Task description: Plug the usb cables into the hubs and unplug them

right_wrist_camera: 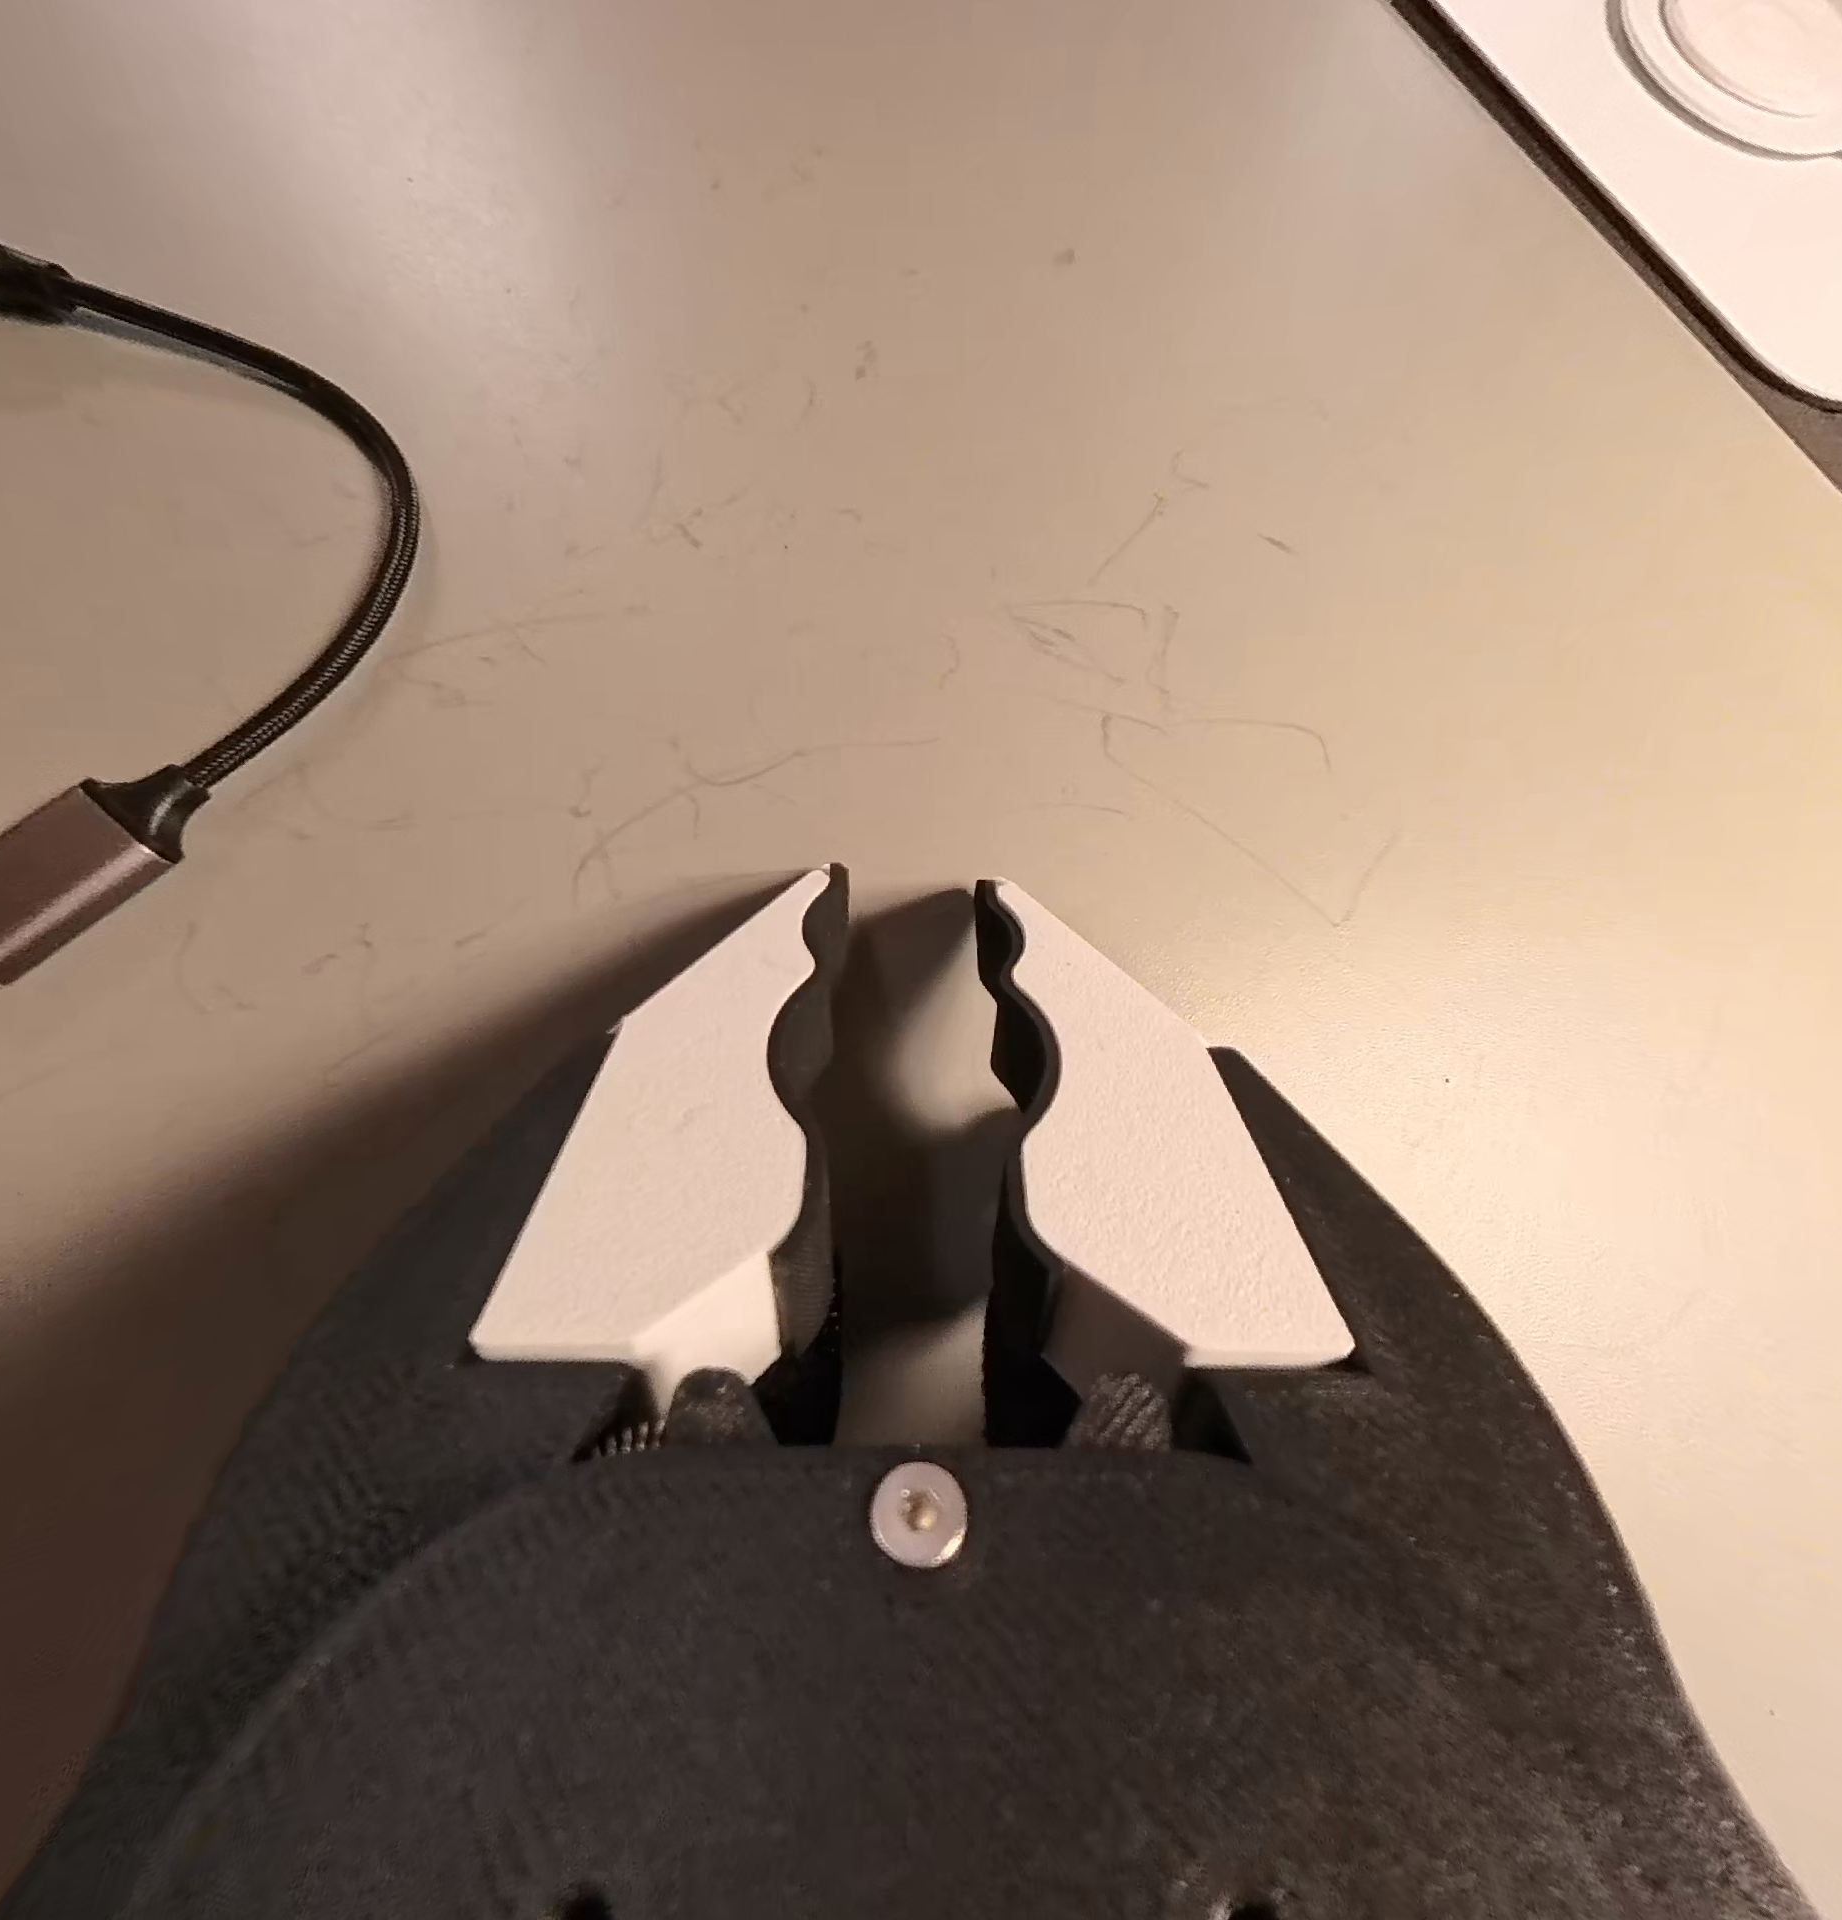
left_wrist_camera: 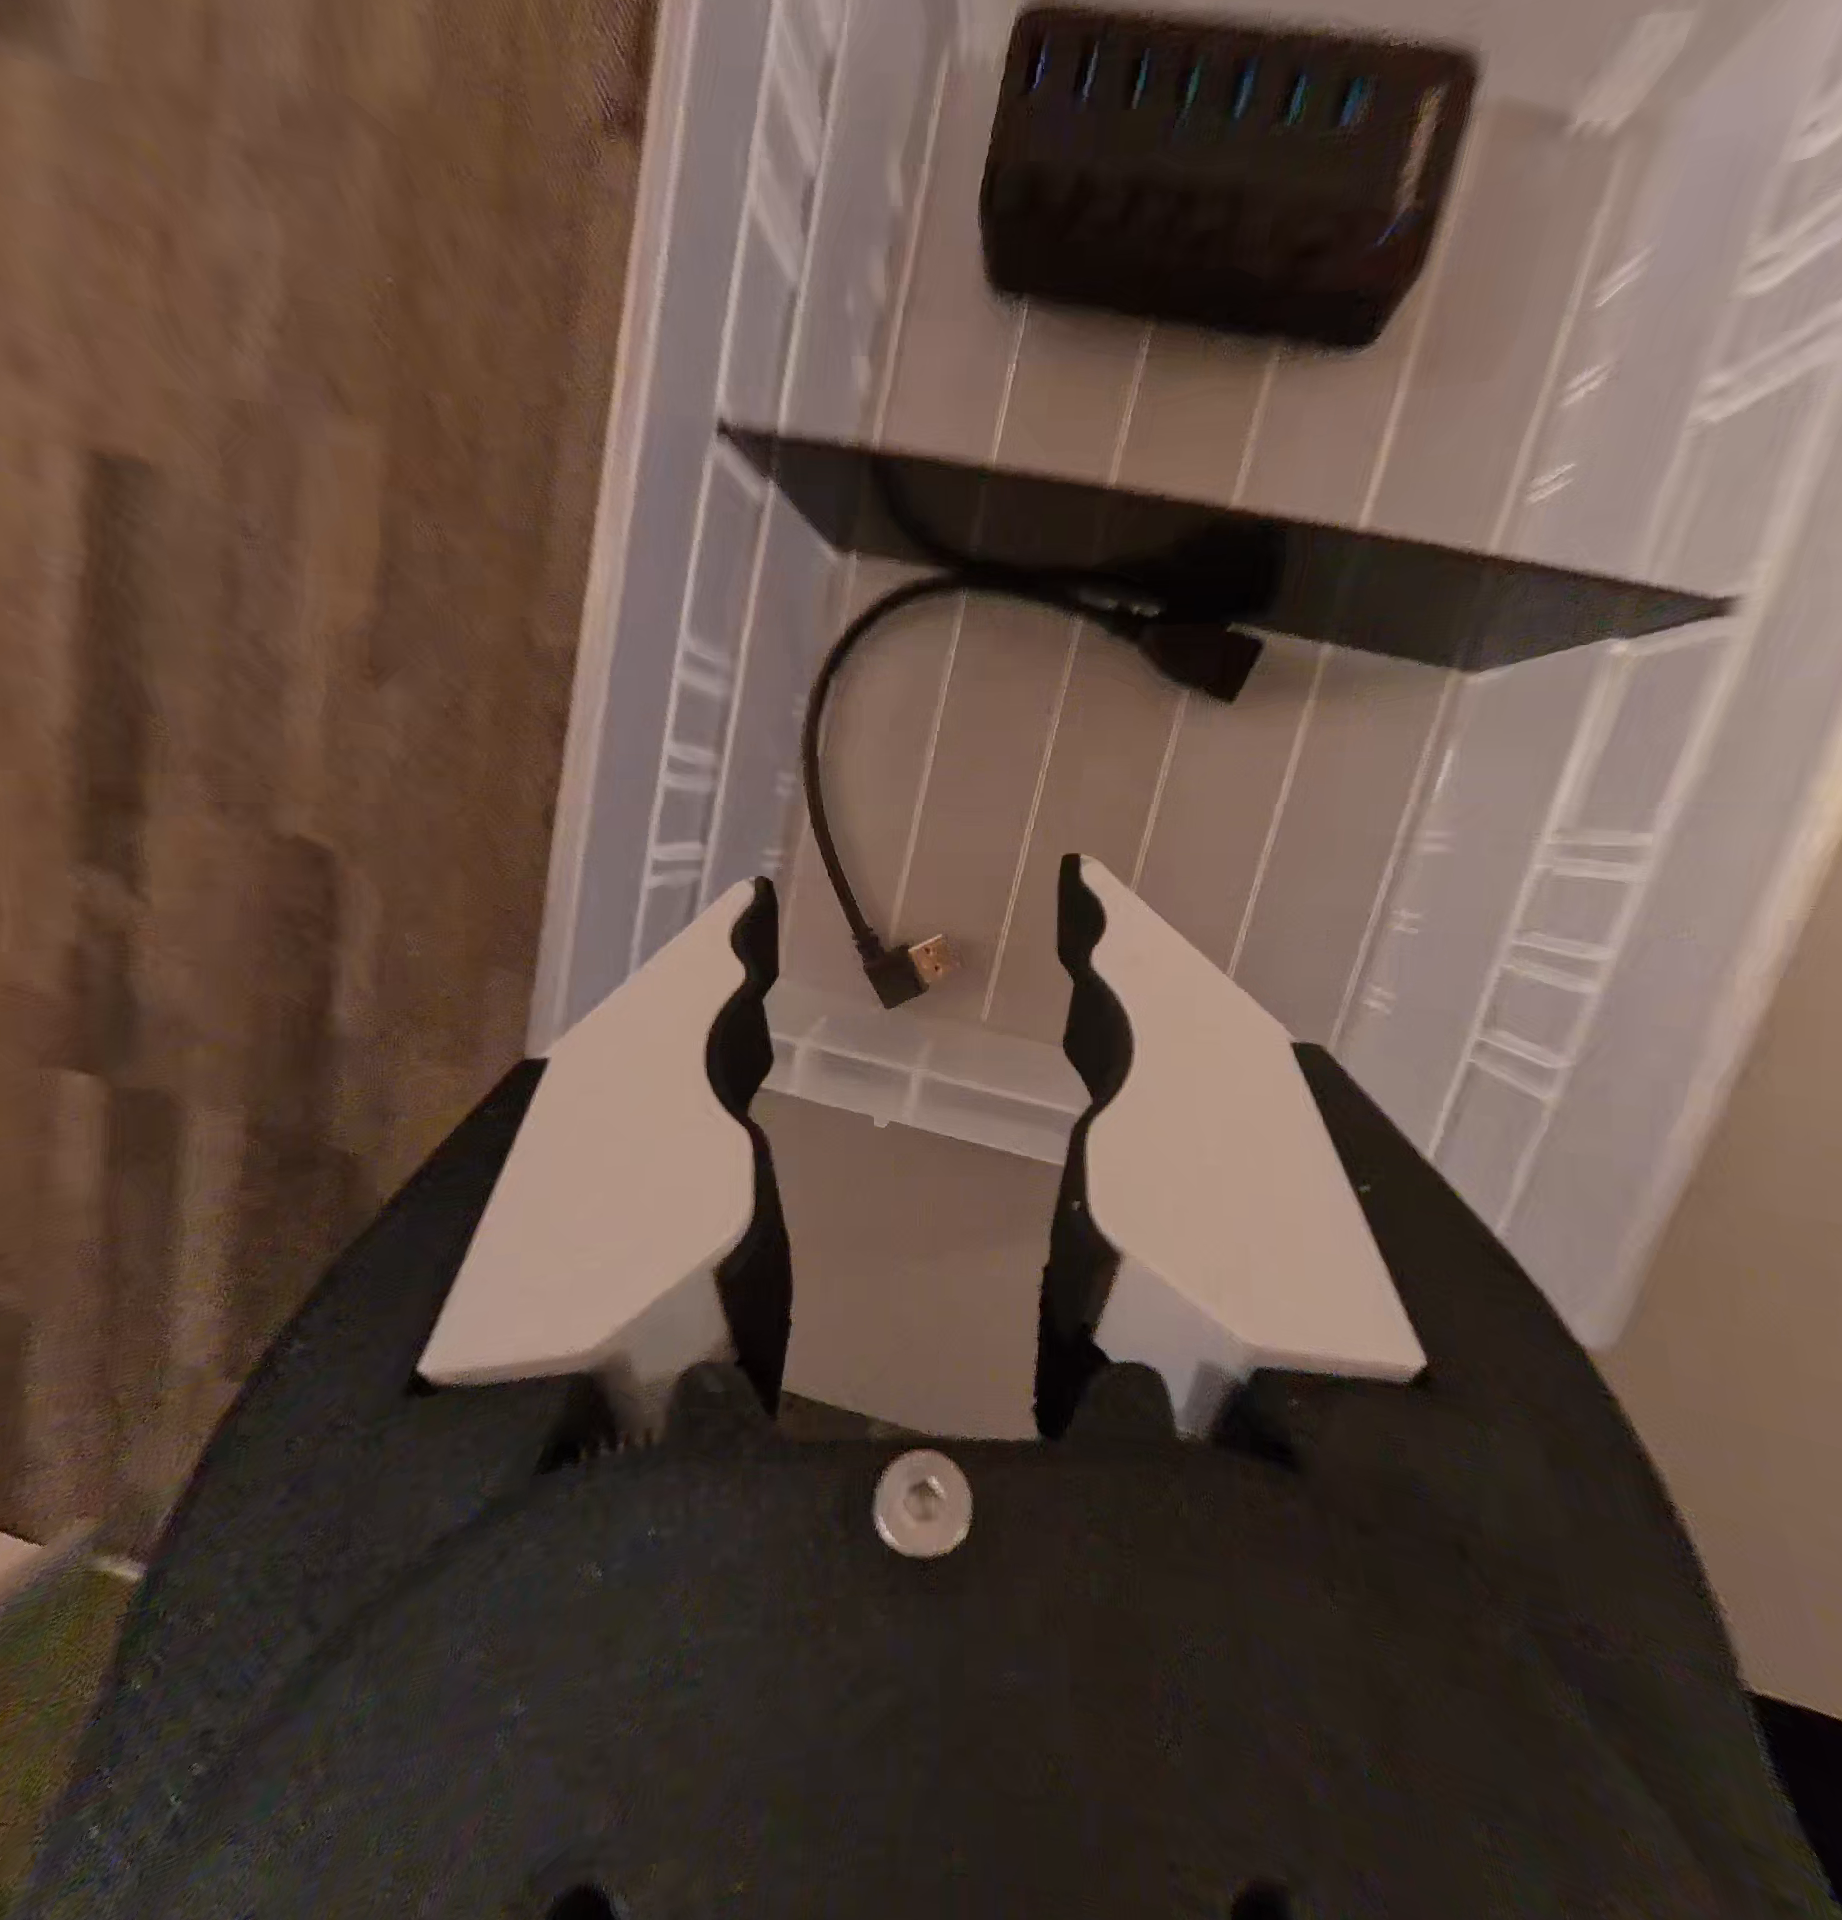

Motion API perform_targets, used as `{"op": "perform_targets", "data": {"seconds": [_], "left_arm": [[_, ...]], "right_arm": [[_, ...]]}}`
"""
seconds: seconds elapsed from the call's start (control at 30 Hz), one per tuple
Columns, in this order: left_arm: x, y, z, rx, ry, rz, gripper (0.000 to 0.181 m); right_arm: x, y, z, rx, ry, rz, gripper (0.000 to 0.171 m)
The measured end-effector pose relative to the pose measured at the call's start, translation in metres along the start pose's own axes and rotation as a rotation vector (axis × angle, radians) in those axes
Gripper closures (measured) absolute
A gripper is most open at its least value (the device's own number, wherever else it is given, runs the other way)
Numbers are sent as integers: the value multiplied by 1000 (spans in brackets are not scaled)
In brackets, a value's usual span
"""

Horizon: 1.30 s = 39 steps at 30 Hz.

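My left gripper (left_wrist_camera: pixel 917 883) hangs with its jaws spread wide and nothing between them, poised over the near end of a clear plastic bin (left_wrist_camera: pixel 1519 935). Just past my fingertips the short black usb cable (left_wrist_camera: pixel 829 758) lies on the bin floor, its angled plug (left_wrist_camera: pixel 917 966) free and pointing right. Beyond it a dark divider (left_wrist_camera: pixel 1519 613) crosses the bin, and behind that sits the black hub (left_wrist_camera: pixel 1218 177), its row of ports empty. The bin's left wall runs close to my left finger.

My right gripper (right_wrist_camera: pixel 912 878) has its jaws parted narrowly, empty, tips low over the scratched table (right_wrist_camera: pixel 1000 468). A braided cable with a grey metal connector (right_wrist_camera: pixel 55 894) lies well to the left; a white slab (right_wrist_camera: pixel 1675 187) lies far right.
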<state>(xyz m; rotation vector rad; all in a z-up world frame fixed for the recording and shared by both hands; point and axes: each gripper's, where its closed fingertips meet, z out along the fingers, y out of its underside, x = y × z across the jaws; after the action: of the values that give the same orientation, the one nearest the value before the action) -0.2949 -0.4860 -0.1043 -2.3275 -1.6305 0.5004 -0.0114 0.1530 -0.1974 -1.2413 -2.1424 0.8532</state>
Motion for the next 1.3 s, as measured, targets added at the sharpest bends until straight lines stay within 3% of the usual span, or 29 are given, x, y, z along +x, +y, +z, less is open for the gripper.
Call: {"op": "perform_targets", "data": {"seconds": [0.13, 0.33, 0.67, 1.03, 1.23, 1.3], "left_arm": [[-3, 25, 43, -115, 60, -60, 126], [-13, 41, 80, -198, -32, -73, 124], [-22, 41, 83, -230, -146, -4, 130], [-12, 42, 85, -279, 22, -20, 134], [-1, 39, 87, -254, 40, 31, 172], [2, 37, 87, -231, 49, 37, 172]], "right_arm": [[0, 0, 0, 0, -1, 1, 146], [-1, 0, 0, 1, 5, -11, 147], [-4, -1, -1, 7, 22, -62, 151], [-5, -1, -1, 9, 24, -75, 152], [-5, -1, -2, 9, 22, -76, 152], [-5, -1, -2, 10, 23, -76, 152]]}}
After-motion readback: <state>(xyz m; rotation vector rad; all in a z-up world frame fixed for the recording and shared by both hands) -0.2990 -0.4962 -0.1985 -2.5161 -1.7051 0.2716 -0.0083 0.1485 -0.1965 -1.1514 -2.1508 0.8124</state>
